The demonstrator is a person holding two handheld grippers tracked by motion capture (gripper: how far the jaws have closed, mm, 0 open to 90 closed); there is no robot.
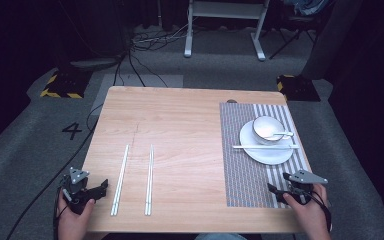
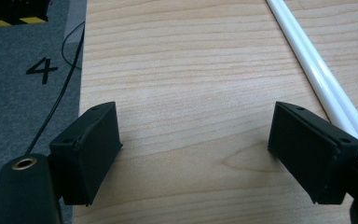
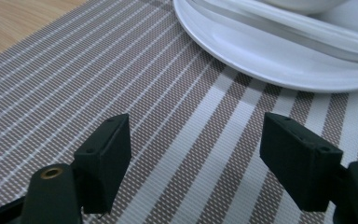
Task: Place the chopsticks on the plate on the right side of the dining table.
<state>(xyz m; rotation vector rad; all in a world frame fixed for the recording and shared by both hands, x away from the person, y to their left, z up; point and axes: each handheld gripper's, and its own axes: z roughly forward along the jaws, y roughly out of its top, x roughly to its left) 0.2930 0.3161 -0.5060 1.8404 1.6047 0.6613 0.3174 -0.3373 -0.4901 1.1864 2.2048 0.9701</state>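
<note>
Surface: pale wooden table (image 1: 180, 125), striped woven placemat (image 1: 240, 170) at right.
Your right gripper (image 3: 196, 154): spread, empty, low over placemat's near edge.
White round plate (image 3: 270, 56): just ahead, apart.
Your left gripper (image 2: 193, 140): spread, white chopstick pair (image 2: 326, 79) beside.

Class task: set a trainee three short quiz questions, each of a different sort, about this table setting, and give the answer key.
1. True or false: the bowl stands on the plate.
2. Multiple choice: what lies under the plate? A) bare table B) striped mat C) a tray
3. Fill in: the two pairs of chopsticks on the bare table lie nearest the ____ hand-held gripper.

Key:
1. True; a spoon rests in the bowl.
2. B, the mat.
3. Left: the left hand-held gripper sits beside them with its jaws open, while the right hand-held gripper, also open, is over the mat.
</note>
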